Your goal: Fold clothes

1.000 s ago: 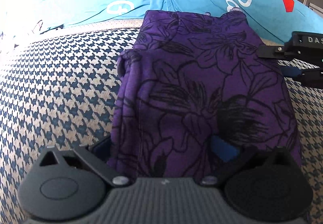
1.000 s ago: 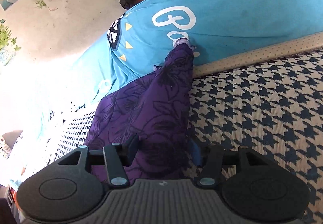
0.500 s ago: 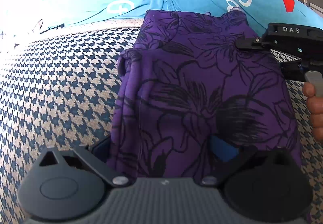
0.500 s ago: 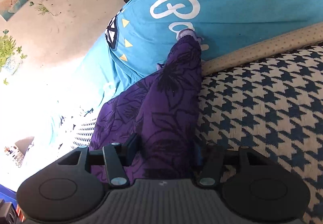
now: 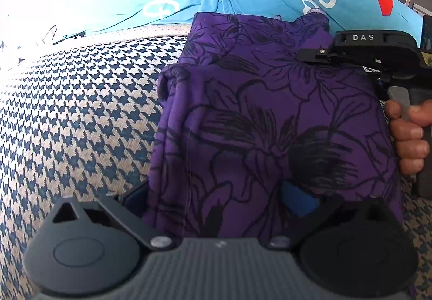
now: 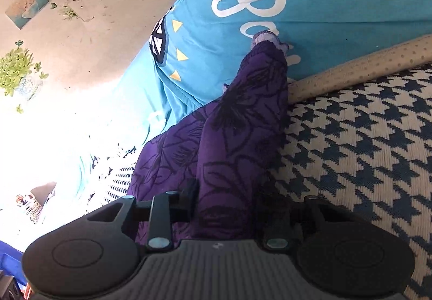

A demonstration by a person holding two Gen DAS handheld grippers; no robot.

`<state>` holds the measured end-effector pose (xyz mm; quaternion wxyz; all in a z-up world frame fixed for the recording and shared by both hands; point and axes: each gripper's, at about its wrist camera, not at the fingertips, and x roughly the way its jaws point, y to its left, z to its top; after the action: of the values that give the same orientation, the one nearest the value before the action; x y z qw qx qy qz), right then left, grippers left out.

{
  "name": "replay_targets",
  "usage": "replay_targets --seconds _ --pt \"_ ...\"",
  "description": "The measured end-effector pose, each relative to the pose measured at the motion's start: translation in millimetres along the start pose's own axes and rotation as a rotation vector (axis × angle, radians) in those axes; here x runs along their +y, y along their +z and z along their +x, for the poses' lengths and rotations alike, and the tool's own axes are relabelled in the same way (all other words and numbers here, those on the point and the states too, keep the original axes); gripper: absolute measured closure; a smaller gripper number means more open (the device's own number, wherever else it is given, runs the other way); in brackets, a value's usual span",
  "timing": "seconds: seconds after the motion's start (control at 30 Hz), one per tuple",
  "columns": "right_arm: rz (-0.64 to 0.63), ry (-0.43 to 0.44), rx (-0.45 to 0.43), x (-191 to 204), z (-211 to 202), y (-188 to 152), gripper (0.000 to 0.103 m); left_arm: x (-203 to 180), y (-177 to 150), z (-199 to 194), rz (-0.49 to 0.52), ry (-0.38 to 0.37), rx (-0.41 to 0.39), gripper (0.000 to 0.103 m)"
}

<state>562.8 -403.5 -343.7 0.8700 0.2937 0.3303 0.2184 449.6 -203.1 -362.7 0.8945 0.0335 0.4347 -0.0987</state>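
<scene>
Left wrist view: my left gripper (image 5: 216,192) tilts steeply down, unmoved, its wide jaws around the near edge of the purple garment (image 5: 270,116) on the houndstooth cushion (image 5: 81,116). My right gripper (image 6: 224,202), lower and further in than a second ago, is closing on the garment's side fold.

The garment (image 5: 270,116) is soft matt purple cloth with a black floral print. Under it the cover (image 5: 81,116) is coarse woven houndstooth fabric (rough-looking, visibly ribbed). At twelve o'clock the pillow (image 5: 167,0) is smooth turquoise cloth. The left gripper (image 5: 216,208) is matt black plastic with ribbed grey housing.
</scene>
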Motion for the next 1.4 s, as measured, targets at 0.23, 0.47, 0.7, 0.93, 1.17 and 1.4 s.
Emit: replay_targets --seconds 0.23,0.47,0.7,0.93,1.17,1.4 --pt "-0.011 -0.012 -0.01 0.8 3.1 -0.2 0.076 -4.4 -5.6 -2.7 -0.002 0.007 -0.003 0.0" --pt "-0.076 -0.101 -0.058 21.1 -4.9 -2.0 0.087 -4.1 -2.7 -6.0 0.002 0.002 0.005 0.0" --pt "-0.166 -0.21 -0.156 46.9 -40.0 -2.4 0.09 -7.0 0.8 -16.0 0.012 -0.049 0.003 0.0" --pt "-0.161 -0.373 -0.285 51.6 -105.1 0.4 0.092 -15.9 4.7 -36.2 0.048 -0.141 -0.031 0.0" --pt "-0.12 -0.653 -0.475 42.1 -206.3 -12.5 0.092 -16.7 4.4 -49.7 0.075 -0.172 -0.053 0.0" --pt "0.032 -0.853 -0.473 -12.5 -263.4 -29.0 0.091 -18.0 -4.6 -59.0 0.102 -0.157 -0.067 0.0"
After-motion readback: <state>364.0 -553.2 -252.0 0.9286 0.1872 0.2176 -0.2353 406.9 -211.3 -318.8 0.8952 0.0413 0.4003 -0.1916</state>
